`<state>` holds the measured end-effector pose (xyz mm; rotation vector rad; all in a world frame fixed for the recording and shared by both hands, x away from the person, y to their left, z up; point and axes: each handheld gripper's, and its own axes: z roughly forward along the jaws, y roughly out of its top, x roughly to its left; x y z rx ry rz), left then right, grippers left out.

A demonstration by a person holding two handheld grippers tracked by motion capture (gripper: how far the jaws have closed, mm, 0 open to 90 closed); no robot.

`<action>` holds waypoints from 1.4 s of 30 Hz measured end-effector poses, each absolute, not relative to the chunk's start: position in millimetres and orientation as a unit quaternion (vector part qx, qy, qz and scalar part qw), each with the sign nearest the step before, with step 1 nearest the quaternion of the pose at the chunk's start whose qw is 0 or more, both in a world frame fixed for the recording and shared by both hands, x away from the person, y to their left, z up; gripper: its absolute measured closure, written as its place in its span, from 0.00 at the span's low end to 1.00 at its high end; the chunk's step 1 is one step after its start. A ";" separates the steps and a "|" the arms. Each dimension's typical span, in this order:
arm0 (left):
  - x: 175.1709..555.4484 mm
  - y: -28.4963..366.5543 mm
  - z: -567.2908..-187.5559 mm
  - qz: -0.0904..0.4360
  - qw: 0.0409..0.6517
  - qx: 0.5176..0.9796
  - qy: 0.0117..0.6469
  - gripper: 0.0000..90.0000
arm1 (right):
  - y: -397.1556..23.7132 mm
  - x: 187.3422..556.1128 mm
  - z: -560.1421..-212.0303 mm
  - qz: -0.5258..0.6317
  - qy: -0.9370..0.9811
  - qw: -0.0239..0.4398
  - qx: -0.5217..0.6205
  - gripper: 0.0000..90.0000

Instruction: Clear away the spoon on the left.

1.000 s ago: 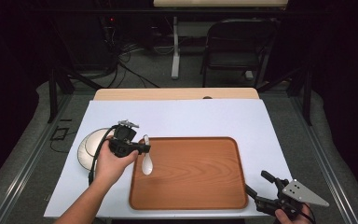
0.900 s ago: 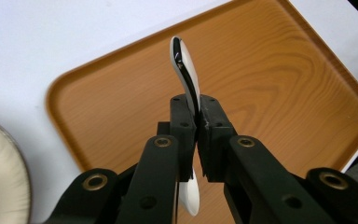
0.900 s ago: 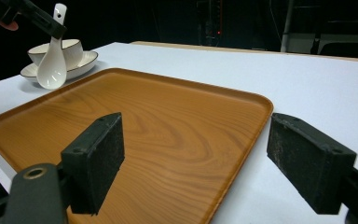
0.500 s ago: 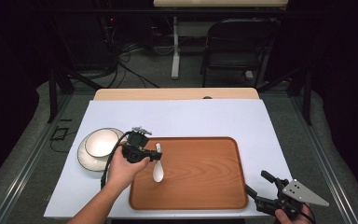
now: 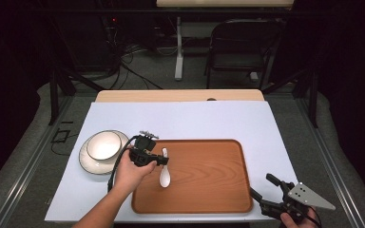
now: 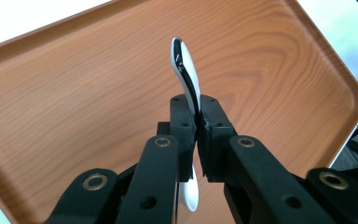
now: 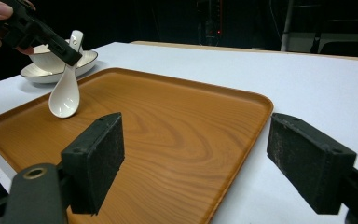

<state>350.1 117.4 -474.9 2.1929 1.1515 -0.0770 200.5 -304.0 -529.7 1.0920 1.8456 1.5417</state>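
Observation:
A white ceramic spoon hangs handle-up over the left part of the wooden tray. Its scoop end is down at the tray surface; I cannot tell if it touches. My left gripper is shut on the spoon's handle. In the left gripper view the spoon sticks out past the closed jaws of my left gripper, above the tray. My right gripper rests open at the tray's near right corner. The right gripper view has the right gripper wide apart, with the spoon far left.
A white bowl sits on a white plate left of the tray, close behind the left hand. The tray lies on a white table top. Beyond the table's far edge stands a dark chair among cables.
The left hand has carried the spoon rightward and down, from beside the bowl to over the tray's left part. The bowl and plate are now uncovered. The right gripper has not moved.

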 end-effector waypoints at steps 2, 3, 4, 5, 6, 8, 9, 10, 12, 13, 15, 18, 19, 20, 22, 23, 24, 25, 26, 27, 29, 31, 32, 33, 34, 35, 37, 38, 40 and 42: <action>353.4 118.4 -478.0 -0.033 0.329 0.832 0.446 0.95 | -304.1 200.5 -529.7 0.566 0.677 0.248 0.400 0.20; 355.0 119.0 -479.2 -0.035 0.331 0.829 0.449 0.95 | -304.1 200.5 -529.7 0.566 0.677 0.248 0.400 0.20; 356.7 119.7 -480.2 -0.034 0.330 0.828 0.453 0.95 | -304.3 200.7 -529.7 0.565 0.678 0.249 0.399 0.20; 359.6 120.5 -482.3 -0.033 0.328 0.826 0.458 0.94 | -304.3 200.7 -529.7 0.565 0.677 0.249 0.400 0.20; 361.2 120.6 -483.7 -0.033 0.329 0.823 0.462 0.93 | -304.2 200.7 -529.7 0.565 0.678 0.249 0.399 0.20; 364.7 121.2 -486.5 -0.034 0.327 0.820 0.468 0.92 | -304.2 200.6 -529.7 0.565 0.678 0.248 0.399 0.20; 366.6 121.5 -488.1 -0.035 0.326 0.818 0.472 0.92 | -304.1 200.5 -529.7 0.566 0.677 0.248 0.400 0.20; 368.5 121.3 -490.1 -0.036 0.329 0.814 0.478 0.92 | -304.1 200.5 -529.7 0.566 0.677 0.248 0.400 0.20; 373.2 123.2 -494.1 -0.041 0.328 0.809 0.485 0.91 | -304.3 200.6 -529.7 0.565 0.678 0.249 0.399 0.20; 375.4 124.1 -496.3 -0.045 0.329 0.805 0.492 0.91 | -304.3 200.6 -529.7 0.565 0.678 0.249 0.399 0.20; 379.7 126.3 -500.9 -0.056 0.335 0.793 0.505 0.91 | -304.4 200.4 -529.7 0.566 0.677 0.249 0.398 0.20; 384.1 129.7 -505.5 -0.059 0.339 0.781 0.521 0.90 | -304.5 200.4 -529.7 0.566 0.677 0.249 0.399 0.20; 385.3 130.8 -507.0 -0.058 0.337 0.781 0.522 0.90 | -304.5 200.5 -529.7 0.566 0.677 0.249 0.398 0.20; 386.1 131.0 -508.6 -0.060 0.338 0.777 0.528 0.89 | -304.5 200.5 -529.7 0.566 0.677 0.249 0.398 0.20; 387.6 132.1 -511.5 -0.058 0.335 0.775 0.532 0.89 | -304.6 200.5 -529.7 0.566 0.677 0.249 0.399 0.20; 388.3 132.8 -513.0 -0.056 0.333 0.776 0.533 0.88 | -304.6 200.5 -529.7 0.566 0.677 0.249 0.398 0.20; 388.6 133.5 -514.2 -0.056 0.333 0.775 0.534 0.88 | -304.5 200.5 -529.7 0.566 0.677 0.249 0.398 0.20; 388.6 133.4 -515.2 -0.055 0.334 0.772 0.538 0.87 | -304.5 200.4 -529.7 0.566 0.678 0.249 0.399 0.20; 389.0 134.2 -516.2 -0.055 0.331 0.772 0.540 0.87 | -304.6 200.4 -529.7 0.566 0.678 0.249 0.398 0.20; 389.2 134.3 -516.8 -0.055 0.331 0.771 0.541 0.86 | -304.6 200.4 -529.7 0.566 0.677 0.249 0.398 0.20; 389.8 135.2 -518.0 -0.054 0.328 0.772 0.542 0.85 | -304.7 200.4 -529.8 0.566 0.677 0.249 0.398 0.20; 390.1 135.7 -519.3 -0.052 0.328 0.770 0.545 0.84 | -304.7 200.5 -529.8 0.566 0.677 0.248 0.399 0.20; 390.1 135.7 -519.3 -0.052 0.328 0.770 0.545 0.84 | -304.7 200.5 -529.8 0.566 0.677 0.248 0.399 0.20; 390.1 136.3 -520.5 -0.054 0.325 0.770 0.546 0.84 | -304.6 200.5 -529.7 0.566 0.678 0.248 0.399 0.20; 390.0 136.7 -521.3 -0.055 0.325 0.771 0.545 0.84 | -304.5 200.4 -529.7 0.566 0.678 0.248 0.399 0.20; 389.6 136.5 -521.9 -0.055 0.324 0.771 0.546 0.84 | -304.6 200.3 -529.7 0.566 0.678 0.248 0.399 0.20; 389.2 136.6 -523.2 -0.056 0.325 0.770 0.547 0.84 | -304.4 200.2 -529.7 0.567 0.677 0.247 0.399 0.20; 389.3 136.8 -523.7 -0.056 0.324 0.770 0.548 0.83 | -304.5 200.3 -529.7 0.566 0.678 0.249 0.398 0.20; 389.7 137.2 -524.4 -0.057 0.324 0.769 0.548 0.83 | -304.5 200.4 -529.7 0.566 0.678 0.249 0.398 0.20; 390.5 137.4 -525.9 -0.056 0.322 0.767 0.552 0.82 | -304.6 200.6 -529.9 0.566 0.677 0.247 0.401 0.20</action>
